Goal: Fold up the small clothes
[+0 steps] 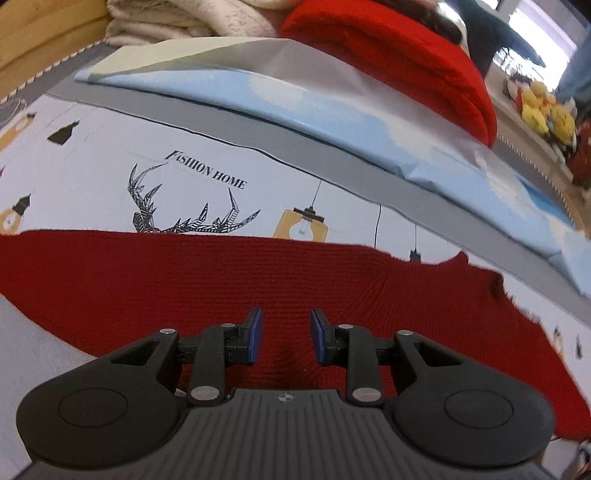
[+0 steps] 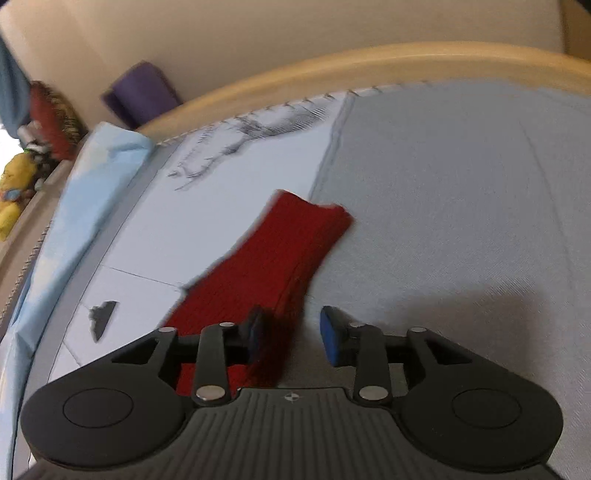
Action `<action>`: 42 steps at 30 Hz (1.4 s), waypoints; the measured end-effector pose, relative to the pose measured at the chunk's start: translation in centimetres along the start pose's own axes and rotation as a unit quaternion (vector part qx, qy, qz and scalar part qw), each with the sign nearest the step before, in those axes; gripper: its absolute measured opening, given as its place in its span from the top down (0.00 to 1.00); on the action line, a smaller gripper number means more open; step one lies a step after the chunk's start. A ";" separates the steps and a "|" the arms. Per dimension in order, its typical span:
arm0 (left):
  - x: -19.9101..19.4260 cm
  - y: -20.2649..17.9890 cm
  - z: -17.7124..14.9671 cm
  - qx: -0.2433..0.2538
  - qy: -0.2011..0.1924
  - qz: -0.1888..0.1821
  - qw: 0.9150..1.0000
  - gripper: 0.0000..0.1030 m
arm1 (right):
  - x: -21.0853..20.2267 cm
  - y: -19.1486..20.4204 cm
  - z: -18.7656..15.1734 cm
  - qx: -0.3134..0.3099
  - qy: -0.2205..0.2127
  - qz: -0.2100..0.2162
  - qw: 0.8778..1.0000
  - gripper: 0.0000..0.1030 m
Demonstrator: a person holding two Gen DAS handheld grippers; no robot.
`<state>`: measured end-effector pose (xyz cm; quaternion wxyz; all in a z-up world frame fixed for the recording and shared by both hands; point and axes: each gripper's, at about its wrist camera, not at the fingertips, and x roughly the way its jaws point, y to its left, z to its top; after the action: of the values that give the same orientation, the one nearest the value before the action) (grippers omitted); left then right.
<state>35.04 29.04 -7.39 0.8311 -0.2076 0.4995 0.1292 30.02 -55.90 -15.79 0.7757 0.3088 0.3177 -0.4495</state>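
A dark red knit garment (image 1: 221,280) lies flat across the printed bedsheet (image 1: 110,155) in the left wrist view. My left gripper (image 1: 286,334) hovers over its near part, jaws apart, and no cloth is pinched between the blue pads (image 1: 255,332). In the right wrist view one long narrow part of the same red knit (image 2: 273,258) stretches away over the sheet, its end lying flat. My right gripper (image 2: 291,336) stands at the near end of this strip with its jaws apart. The left pad (image 2: 255,332) is over the strip's edge, and the right pad is over bare grey sheet.
A folded light blue cloth (image 1: 332,110) lies behind the garment, with a bright red folded knit (image 1: 406,62) and cream knits (image 1: 177,18) stacked beyond. Yellow plush toys (image 1: 546,110) sit at the far right. A wooden bed rail (image 2: 332,62) curves around the grey sheet (image 2: 461,203).
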 end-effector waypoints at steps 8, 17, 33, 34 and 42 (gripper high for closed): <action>-2.6 0.9 1.3 -0.015 -0.020 -0.023 0.999 0.70 | -7.7 3.9 0.8 -0.086 -0.078 -0.003 0.993 0.63; -7.1 2.0 -0.9 0.043 -0.068 -0.056 0.995 0.66 | -23.2 8.0 -2.9 -0.284 -0.053 0.194 0.938 0.54; -18.4 6.4 -18.0 0.085 -0.006 -0.117 0.989 0.74 | -28.8 -3.7 -13.9 -0.392 0.134 0.215 0.885 0.54; -18.0 7.0 -19.7 0.076 0.013 -0.112 0.991 0.74 | -28.1 -4.2 -14.4 -0.382 0.157 0.193 0.890 0.54; -12.0 9.8 -27.2 0.046 0.157 -0.076 0.984 0.74 | -24.2 -6.9 -17.5 -0.404 0.248 0.123 0.872 0.55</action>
<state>4.21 24.68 -10.16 0.7586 -0.2243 0.6117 0.0080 10.55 -33.20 -9.06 0.7776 0.1065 0.6129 -0.0916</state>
